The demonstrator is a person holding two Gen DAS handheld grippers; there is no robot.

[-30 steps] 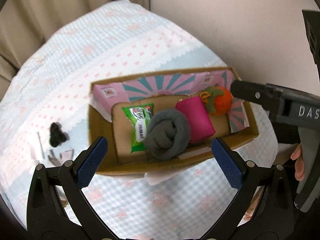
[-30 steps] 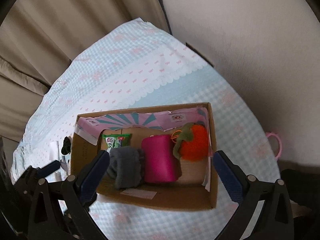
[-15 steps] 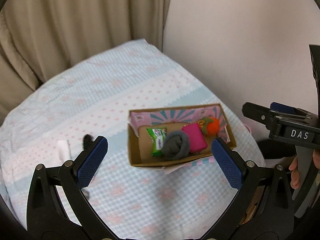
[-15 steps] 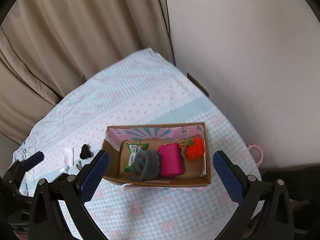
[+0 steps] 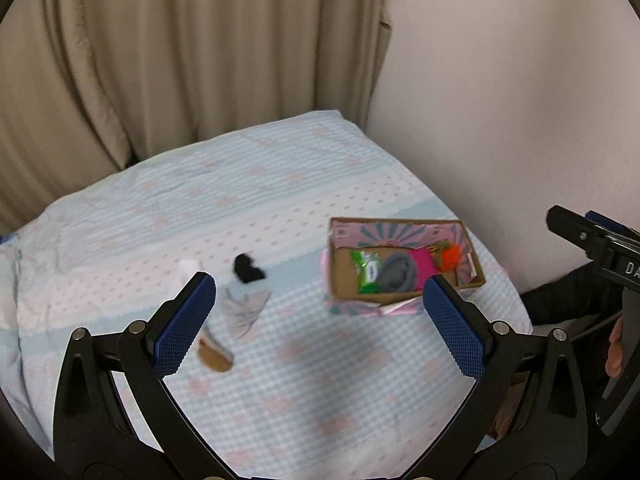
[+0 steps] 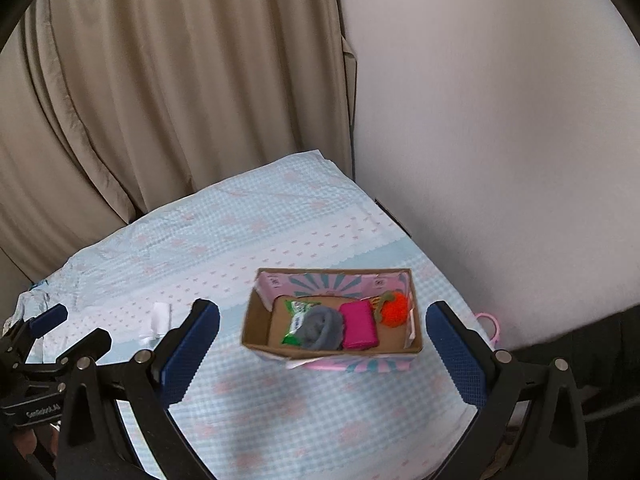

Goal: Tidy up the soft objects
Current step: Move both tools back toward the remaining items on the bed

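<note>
Item: cardboard box, on the bed with a blue-and-pink checked cover, near the corner by the wall. Its long axis runs left to right across both views, open top facing up.

Contents, left to right: green packet, rolled grey sock, pink roll, orange knitted fruit. The packet, sock and pink roll lie side by side, long axes pointing from the near wall toward the far wall; the fruit sits at the right end.

Position relative to my left hand-held gripper: the box lies ahead and to the right, its near right corner just beside my right fingertip in the picture, well below it. Jaws spread wide, holding nothing.

Position relative to my right hand-held gripper: the box sits ahead, framed between the two blue pads, not touched. Jaws spread wide, holding nothing.

Left view only: a black item, a pale grey cloth and a brown-soled piece loose on the bed, left of the box and well apart from it; too blurred to name. Also my right hand on its handle.

Right view only: a pink ring by the wall, and a white slip on the cover.
</note>
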